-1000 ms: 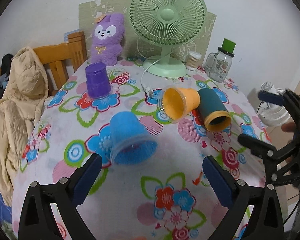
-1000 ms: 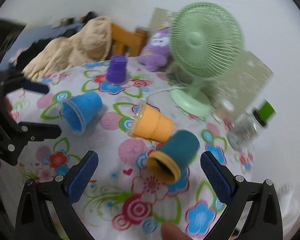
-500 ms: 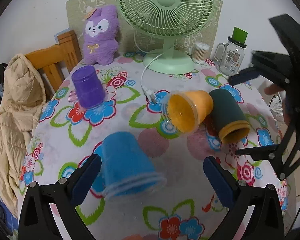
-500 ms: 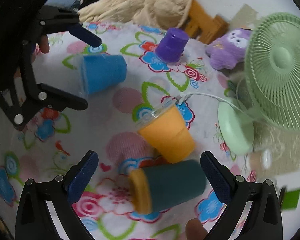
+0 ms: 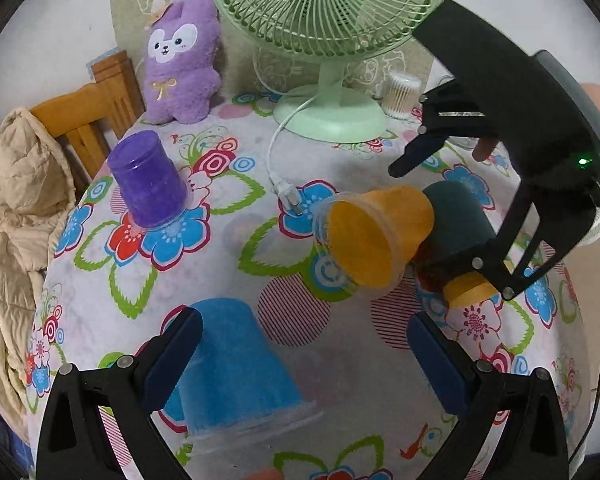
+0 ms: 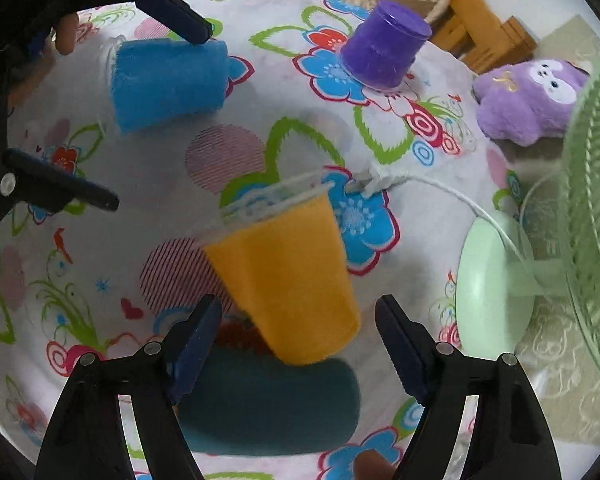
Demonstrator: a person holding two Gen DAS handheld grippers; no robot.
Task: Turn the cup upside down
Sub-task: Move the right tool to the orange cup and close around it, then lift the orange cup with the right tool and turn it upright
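Note:
A blue cup (image 5: 236, 364) lies on its side on the floral tablecloth, between the open fingers of my left gripper (image 5: 304, 344); it also shows in the right wrist view (image 6: 168, 80). An orange cup (image 6: 288, 276) lies on its side, its base between the open fingers of my right gripper (image 6: 298, 332). In the left wrist view the orange cup (image 5: 376, 236) faces its mouth toward me. A dark teal cup (image 6: 268, 404) lies on its side beside it. A purple cup (image 5: 150, 180) stands upside down at the left.
A green desk fan (image 5: 332, 32) stands at the back, its white cord and plug (image 5: 286, 194) lying by the orange cup. A purple plush toy (image 5: 182, 64) leans on the wall. A wooden chair (image 5: 84, 116) with a beige jacket (image 5: 16, 208) is left of the table.
Both grippers have moved in closer. The blue cup now sits between my left fingers, and my right gripper has swung over so that the orange cup's base lies between its fingers.

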